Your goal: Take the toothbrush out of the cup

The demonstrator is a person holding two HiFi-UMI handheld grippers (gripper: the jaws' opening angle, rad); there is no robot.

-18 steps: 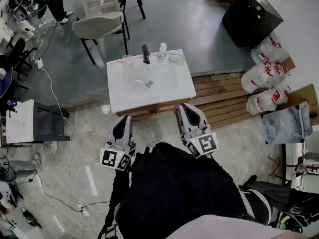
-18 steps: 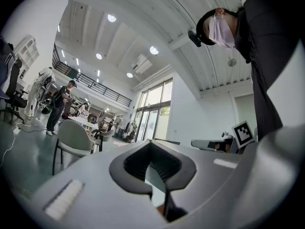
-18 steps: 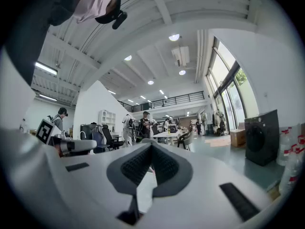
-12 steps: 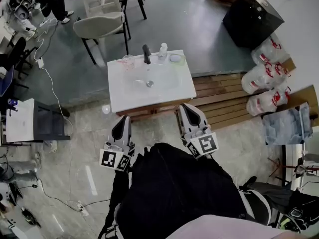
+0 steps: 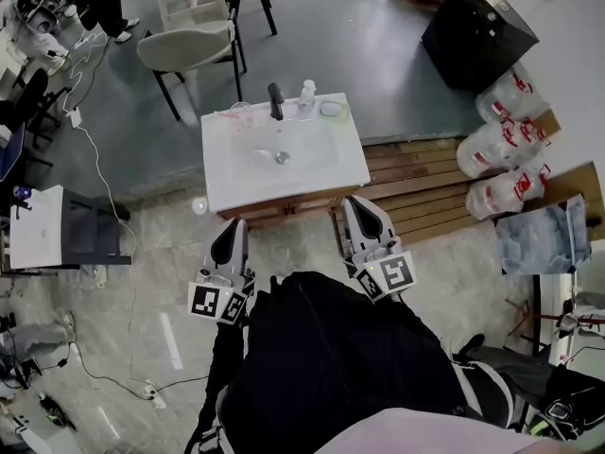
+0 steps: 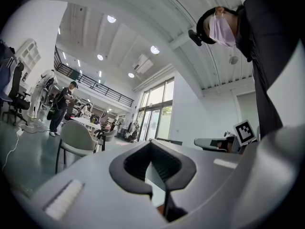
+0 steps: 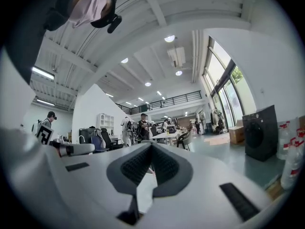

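Observation:
A clear cup (image 5: 240, 114) with a pinkish toothbrush (image 5: 228, 115) in it stands at the back left corner of a white sink cabinet (image 5: 227, 187). A black tap (image 5: 275, 101), a small bottle (image 5: 307, 93) and a soap dish (image 5: 330, 110) line the back edge. My left gripper (image 5: 232, 227) and right gripper (image 5: 358, 203) are held side by side in front of the cabinet's near edge, far from the cup. The jaws of the left gripper (image 6: 151, 143) and the right gripper (image 7: 151, 145) meet with nothing between them. Neither gripper view shows the cup.
A grey chair (image 5: 185, 49) stands behind the sink. A wooden pallet (image 5: 430, 183), water jugs (image 5: 496, 149) and a black box (image 5: 475, 28) lie to the right. A small table (image 5: 43, 230) and floor cables (image 5: 113, 206) are to the left. People stand far off (image 6: 61, 109).

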